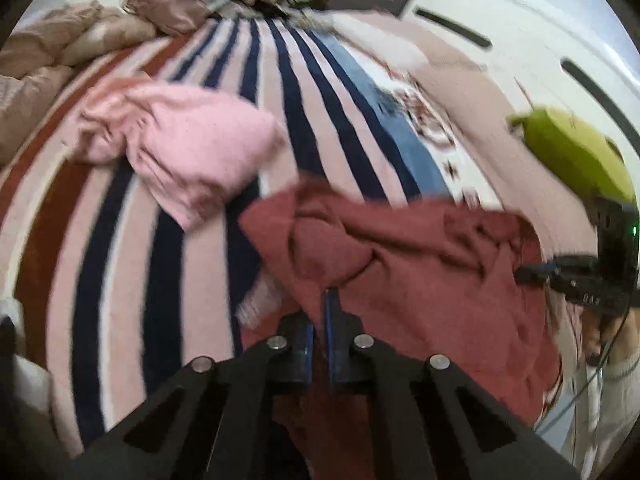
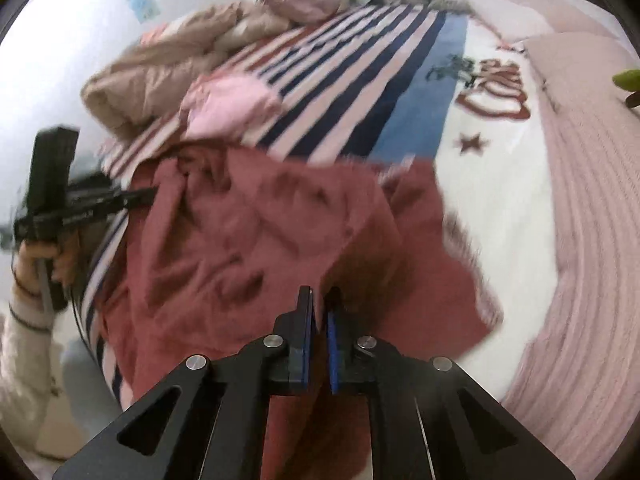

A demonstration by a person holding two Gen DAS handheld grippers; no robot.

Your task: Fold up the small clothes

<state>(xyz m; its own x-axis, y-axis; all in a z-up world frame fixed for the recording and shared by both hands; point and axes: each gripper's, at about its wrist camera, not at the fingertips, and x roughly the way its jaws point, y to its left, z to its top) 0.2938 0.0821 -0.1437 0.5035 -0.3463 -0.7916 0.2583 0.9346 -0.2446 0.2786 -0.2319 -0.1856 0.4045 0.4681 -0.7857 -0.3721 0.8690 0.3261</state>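
A dark red garment (image 1: 420,248) (image 2: 248,232) lies crumpled and partly lifted over the striped blanket (image 1: 312,100) (image 2: 360,80). My left gripper (image 1: 320,308) is shut on a puckered fold at its near edge. My right gripper (image 2: 318,304) is shut on another part of the same cloth. Each gripper shows in the other's view: the right gripper (image 1: 532,274) at the garment's right side, the left gripper (image 2: 148,196) at its left side, with a hand (image 2: 36,256) holding it. A pink garment (image 1: 180,148) (image 2: 232,104) lies bunched further back on the blanket, apart from both grippers.
A beige duvet (image 1: 60,48) (image 2: 160,76) is heaped along the far left of the bed. A pink ribbed bedsheet (image 2: 580,240) runs down the right side. White furniture (image 1: 520,32) stands beyond the bed. Clutter sits at the far end.
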